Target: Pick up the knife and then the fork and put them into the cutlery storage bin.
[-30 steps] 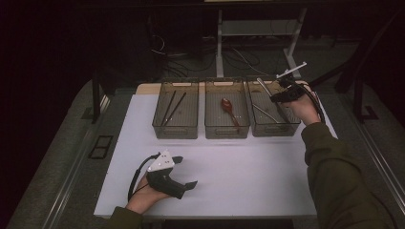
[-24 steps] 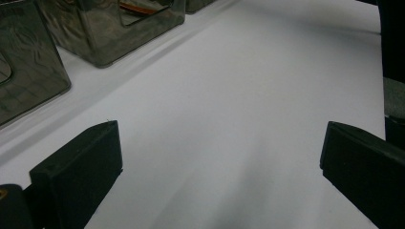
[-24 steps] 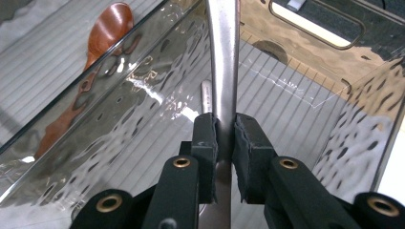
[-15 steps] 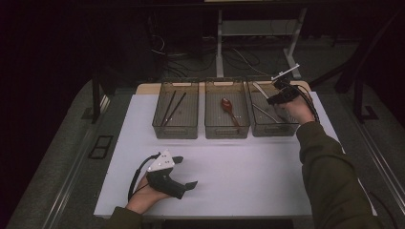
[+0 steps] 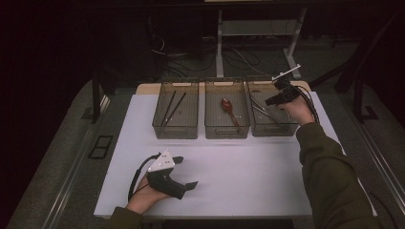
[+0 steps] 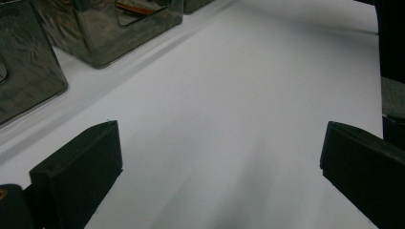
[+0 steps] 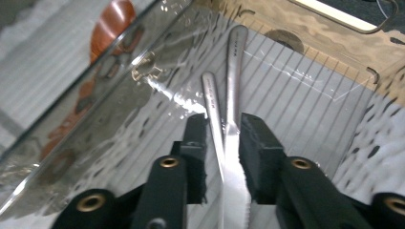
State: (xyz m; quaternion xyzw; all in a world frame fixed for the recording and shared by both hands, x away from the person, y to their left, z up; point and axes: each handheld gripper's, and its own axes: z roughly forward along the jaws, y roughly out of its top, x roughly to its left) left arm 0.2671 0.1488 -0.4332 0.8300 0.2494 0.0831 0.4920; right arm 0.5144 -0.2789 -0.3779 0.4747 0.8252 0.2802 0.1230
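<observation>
cutlery sorted into three bins; right claw (image 7: pixel 223 138) has just been easing open, knives (image 7: pixel 224 114) loose between its jaws. left claw (image 6: pixel 215 176) wide, idle on worktop (image 5: pixel 248 176).

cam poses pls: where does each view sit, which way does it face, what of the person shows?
High view: above the person's side, facing forward and down on the table; both forearms show, left gripper, right gripper.
Left gripper view: on that gripper, low over the white surface, toward the bins.
Right gripper view: looks into the right bin at two knives.
Shared: the bins.
</observation>
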